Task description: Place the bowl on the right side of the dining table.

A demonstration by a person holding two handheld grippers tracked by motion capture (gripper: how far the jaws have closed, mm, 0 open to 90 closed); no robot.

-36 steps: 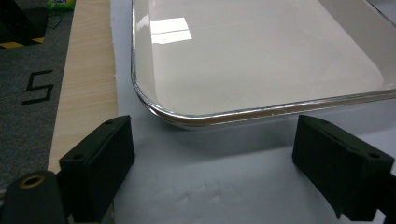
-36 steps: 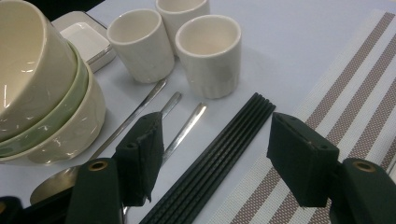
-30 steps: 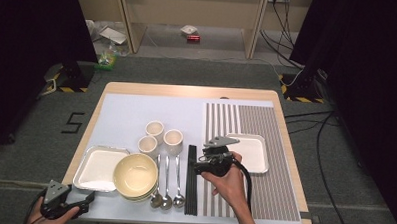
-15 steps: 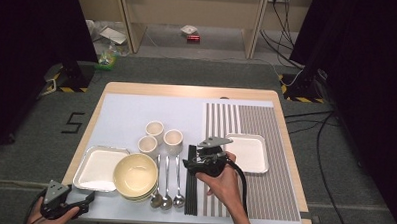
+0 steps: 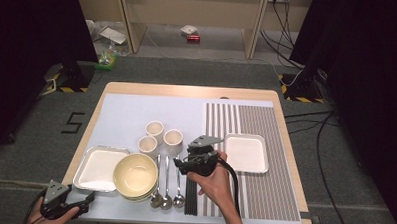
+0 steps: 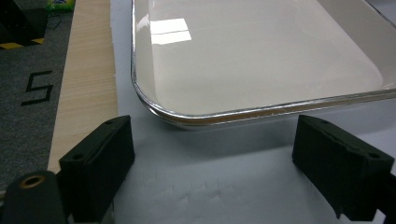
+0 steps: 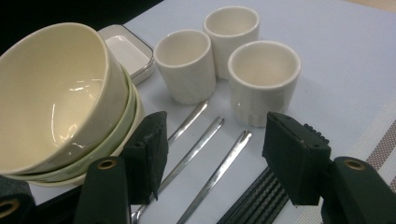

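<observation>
**A:** Where is the right gripper [image 5: 184, 167]?

**B:** It hangs over the three spoons [image 7: 205, 140], beside the stacked bowls [image 7: 56, 98] and near three cups [image 7: 264, 79]. Its jaws are apart with nothing held and have just been closing a little; the spoon handles lie between them.

**A:** And the left gripper [image 6: 219, 158]?

**B:** At the table's near left corner, jaws wide apart and holding nothing, just short of the metal tray [image 6: 261, 60].

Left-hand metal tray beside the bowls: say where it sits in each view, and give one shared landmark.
High view: the tray lies lower left, beside the stacked bowls.
Left gripper view: it spans the upper half, its rounded corner at left.
Right gripper view: one corner shows upper left, behind the bowls.
Shared landmark: the pale blue mat beneath it.
</observation>
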